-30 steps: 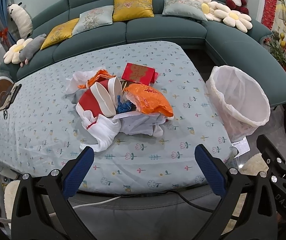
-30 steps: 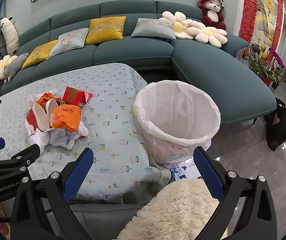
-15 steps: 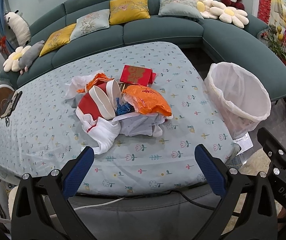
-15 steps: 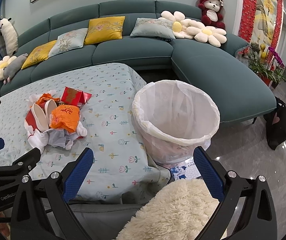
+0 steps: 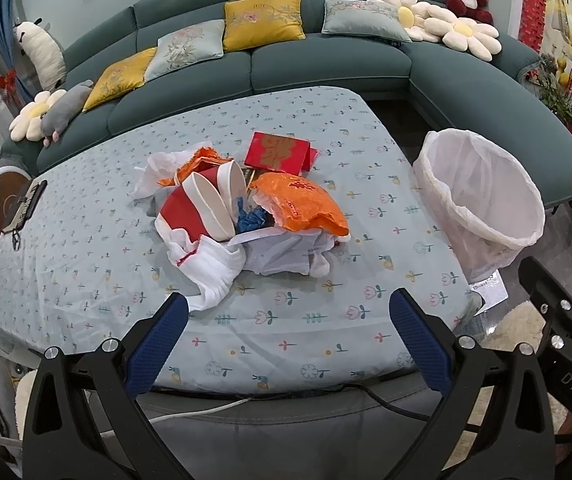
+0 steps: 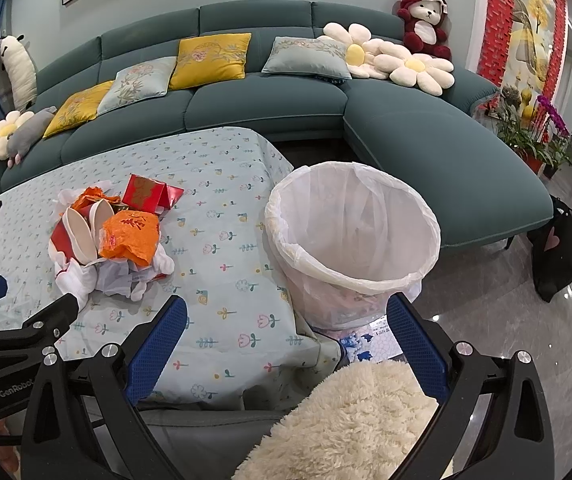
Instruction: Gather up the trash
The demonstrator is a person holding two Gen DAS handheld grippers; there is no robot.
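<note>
Trash pile (image 5: 245, 216) waits on the table (image 5: 85, 264).
Left gripper (image 5: 286, 320) and right gripper (image 6: 286, 320) gape wide, empty; lined bin (image 5: 482, 200) at three o'clock of the pile.

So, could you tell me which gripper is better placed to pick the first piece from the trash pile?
Left. The left gripper is open and faces the trash pile head-on; the right gripper points toward the lined bin, pile off to its left.
</note>
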